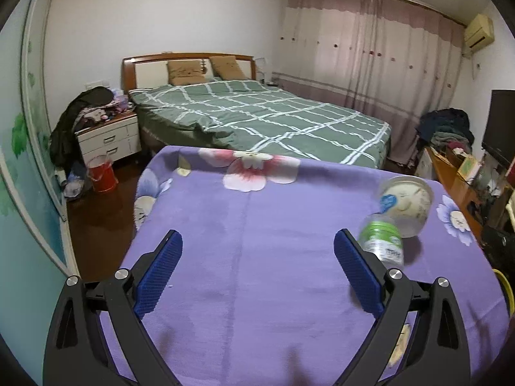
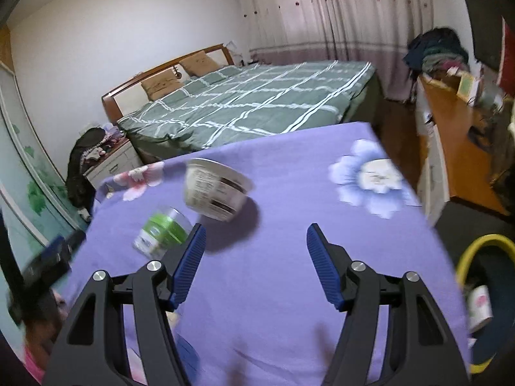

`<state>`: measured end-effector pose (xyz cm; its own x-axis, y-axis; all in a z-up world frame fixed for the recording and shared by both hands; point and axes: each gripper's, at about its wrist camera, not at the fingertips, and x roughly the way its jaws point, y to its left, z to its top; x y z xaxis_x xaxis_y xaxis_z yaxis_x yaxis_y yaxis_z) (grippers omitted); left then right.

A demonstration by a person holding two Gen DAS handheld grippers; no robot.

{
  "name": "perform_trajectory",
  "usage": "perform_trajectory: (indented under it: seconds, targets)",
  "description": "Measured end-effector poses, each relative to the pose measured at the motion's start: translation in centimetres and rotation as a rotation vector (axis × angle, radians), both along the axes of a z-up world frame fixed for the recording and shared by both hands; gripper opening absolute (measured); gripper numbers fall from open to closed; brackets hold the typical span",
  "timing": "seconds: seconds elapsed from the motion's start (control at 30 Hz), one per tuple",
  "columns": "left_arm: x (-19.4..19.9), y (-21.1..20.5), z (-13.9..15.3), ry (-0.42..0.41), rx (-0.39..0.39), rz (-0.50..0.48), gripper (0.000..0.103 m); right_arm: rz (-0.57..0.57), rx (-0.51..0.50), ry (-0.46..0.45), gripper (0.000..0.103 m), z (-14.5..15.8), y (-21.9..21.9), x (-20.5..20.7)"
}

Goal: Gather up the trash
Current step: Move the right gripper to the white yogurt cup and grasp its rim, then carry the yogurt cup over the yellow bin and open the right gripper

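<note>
A white paper bowl [image 1: 406,204] lies tipped on the purple flowered cloth [image 1: 257,257], and a clear plastic bottle with a green label [image 1: 381,239] lies in front of it. My left gripper [image 1: 257,241] is open and empty, its right finger just left of the bottle. In the right wrist view the bowl [image 2: 214,189] and the bottle [image 2: 161,231] lie left of centre. My right gripper [image 2: 256,234] is open and empty, its left finger beside the bottle.
A yellow-rimmed bin [image 2: 482,289] with a white cup inside stands off the table's right edge. A green bed [image 1: 257,119] lies beyond the table. A red bucket [image 1: 102,173] and nightstand [image 1: 107,138] are at the far left. A wooden desk [image 2: 457,135] is at the right.
</note>
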<state>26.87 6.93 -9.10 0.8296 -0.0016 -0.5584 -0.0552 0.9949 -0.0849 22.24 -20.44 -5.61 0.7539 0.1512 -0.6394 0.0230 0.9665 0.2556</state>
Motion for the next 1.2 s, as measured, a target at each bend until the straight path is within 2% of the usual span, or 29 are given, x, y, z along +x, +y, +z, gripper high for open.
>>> perform_trajectory:
  seconds: [0.3, 0.37, 0.57, 0.77, 0.87, 0.93, 1.07, 1.2]
  targets:
    - [0.4, 0.9, -1.0, -0.015, -0.039, 0.066, 0.096, -0.025, 0.0, 0.027, 0.068, -1.0, 4.5, 5.9]
    - [0.2, 1.1, -0.9, -0.024, -0.037, 0.082, 0.096, -0.031, -0.01, 0.035, 0.072, -1.2, 5.1, 6.8]
    - [0.1, 1.4, -0.8, -0.041, -0.021, 0.119, 0.096, -0.059, -0.009, 0.08, 0.076, -2.4, 5.2, 8.9]
    - [0.1, 1.6, -0.9, -0.041, -0.024, 0.125, 0.096, -0.066, 0.035, 0.111, 0.081, -3.5, 5.1, 10.4]
    - [0.0, 1.6, -0.9, -0.042, -0.023, 0.124, 0.096, -0.066, 0.04, 0.114, 0.08, -3.9, 5.2, 10.8]
    - [0.0, 1.6, -0.9, -0.041, -0.025, 0.123, 0.096, -0.052, 0.031, 0.11, 0.071, -4.0, 5.3, 10.7]
    - [-0.1, 1.5, -0.9, -0.044, -0.022, 0.124, 0.096, -0.054, 0.028, 0.079, 0.071, -3.2, 5.1, 9.9]
    - [-0.1, 1.4, -0.8, -0.049, -0.013, 0.121, 0.096, -0.029, 0.005, 0.039, 0.071, -1.0, 4.8, 7.9]
